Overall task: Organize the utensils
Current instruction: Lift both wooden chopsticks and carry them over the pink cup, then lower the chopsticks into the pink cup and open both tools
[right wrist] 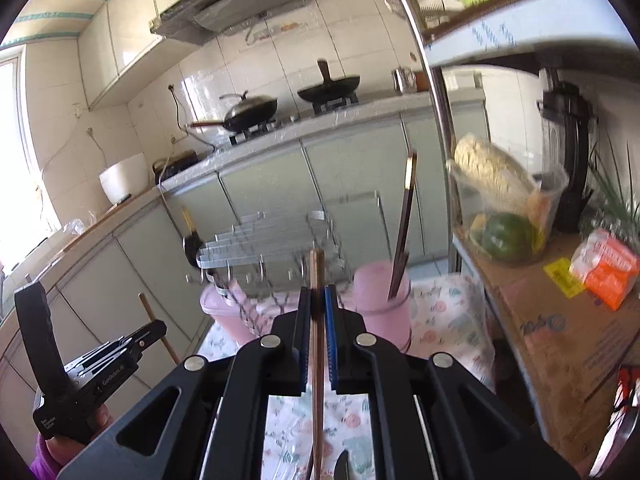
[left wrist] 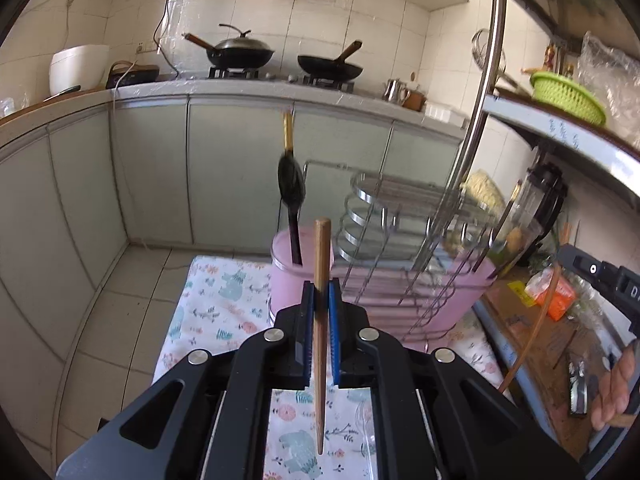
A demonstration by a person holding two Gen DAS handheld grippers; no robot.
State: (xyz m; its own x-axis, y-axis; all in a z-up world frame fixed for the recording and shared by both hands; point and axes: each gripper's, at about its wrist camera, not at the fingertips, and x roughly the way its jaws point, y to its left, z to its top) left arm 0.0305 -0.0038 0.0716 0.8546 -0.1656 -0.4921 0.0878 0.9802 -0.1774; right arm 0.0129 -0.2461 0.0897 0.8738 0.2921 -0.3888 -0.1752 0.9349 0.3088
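My left gripper (left wrist: pixel 321 294) is shut on a wooden chopstick (left wrist: pixel 321 264) that stands upright between its blue pads, just in front of a pink cup (left wrist: pixel 285 276) holding a black ladle (left wrist: pixel 291 188). My right gripper (right wrist: pixel 317 300) is shut on another wooden chopstick (right wrist: pixel 317 276), held upright beside a second pink cup (right wrist: pixel 384 308) that holds dark chopsticks (right wrist: pixel 404 236). The left gripper with its chopstick shows at the lower left of the right wrist view (right wrist: pixel 154 330).
A chrome dish rack (left wrist: pixel 400 240) in a pink tray (left wrist: pixel 460 292) stands between the cups on a floral cloth (left wrist: pixel 216 304). A shelf unit with a steel post (right wrist: pixel 436 92), a food container (right wrist: pixel 504 216) and a cardboard box (right wrist: pixel 560 344) is on the right.
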